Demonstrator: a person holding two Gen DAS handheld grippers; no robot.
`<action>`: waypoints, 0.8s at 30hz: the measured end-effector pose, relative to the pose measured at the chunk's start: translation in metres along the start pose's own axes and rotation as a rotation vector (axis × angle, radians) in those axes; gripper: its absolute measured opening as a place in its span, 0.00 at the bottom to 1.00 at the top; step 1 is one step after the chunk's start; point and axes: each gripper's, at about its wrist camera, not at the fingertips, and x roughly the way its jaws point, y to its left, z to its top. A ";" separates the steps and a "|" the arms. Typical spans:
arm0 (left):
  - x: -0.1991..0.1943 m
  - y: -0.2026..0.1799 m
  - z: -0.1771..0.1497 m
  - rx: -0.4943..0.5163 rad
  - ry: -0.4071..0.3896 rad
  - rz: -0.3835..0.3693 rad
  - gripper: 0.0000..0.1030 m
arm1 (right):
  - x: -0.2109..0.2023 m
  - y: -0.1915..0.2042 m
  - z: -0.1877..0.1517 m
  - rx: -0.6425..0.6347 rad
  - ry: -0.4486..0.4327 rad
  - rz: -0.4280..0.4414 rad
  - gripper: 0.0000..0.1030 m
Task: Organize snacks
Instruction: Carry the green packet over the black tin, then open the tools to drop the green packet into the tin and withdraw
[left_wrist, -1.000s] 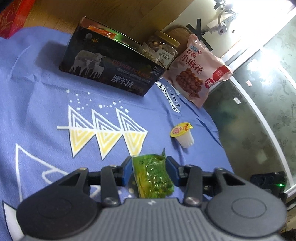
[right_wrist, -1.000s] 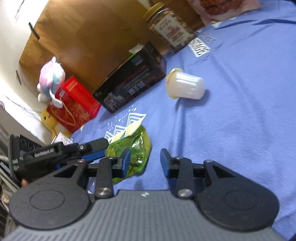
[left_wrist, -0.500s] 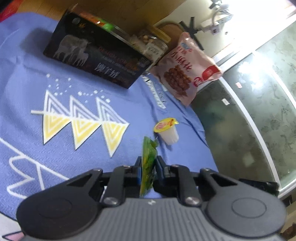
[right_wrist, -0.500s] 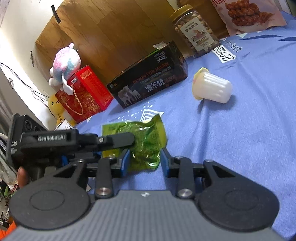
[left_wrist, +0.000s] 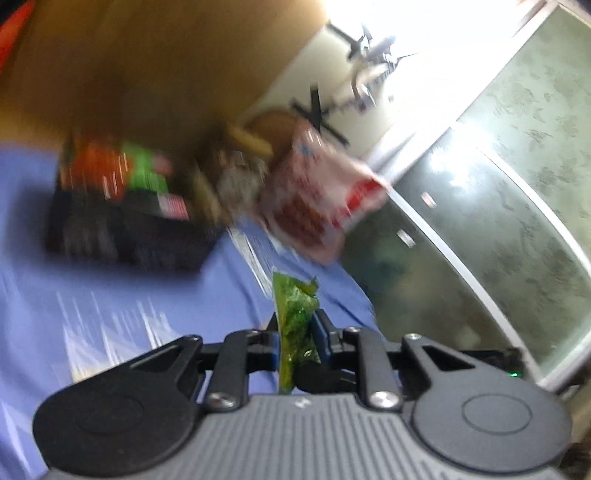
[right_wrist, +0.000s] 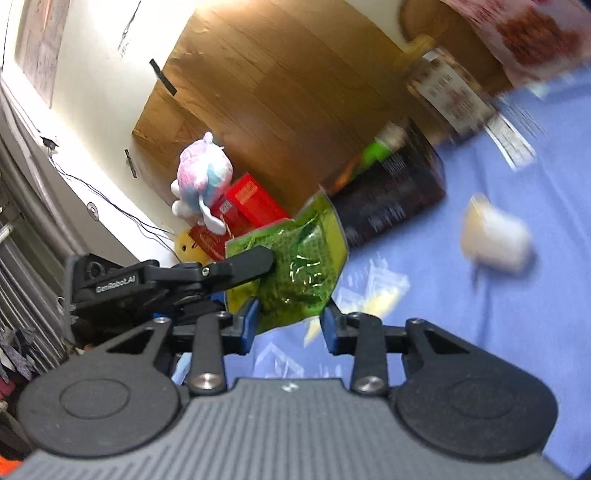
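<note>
Blue cloth (left_wrist: 33, 258) below — left gripper (left_wrist: 295, 325) clamps green packet (left_wrist: 295, 314) edge-on, right gripper (right_wrist: 290, 321) closing, packet between its jaws, untouched.

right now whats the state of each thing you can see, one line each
left gripper: shut on the green packet
green packet: held clear of the cloth
right gripper: jaws closing, pads not pressing anything
jelly cup: on its side on the blue cloth
black box: open-topped, snacks inside
jar: lid on
pink bag: propped upright
</note>
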 end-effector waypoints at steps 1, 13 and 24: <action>0.002 0.002 0.014 0.011 -0.018 0.023 0.19 | 0.010 0.003 0.012 -0.016 0.001 -0.006 0.37; 0.099 0.061 0.102 0.175 -0.024 0.475 0.34 | 0.142 -0.006 0.093 -0.355 -0.064 -0.428 0.54; 0.036 -0.014 0.001 0.213 -0.118 0.333 0.37 | -0.006 0.001 -0.021 -0.243 -0.148 -0.380 0.54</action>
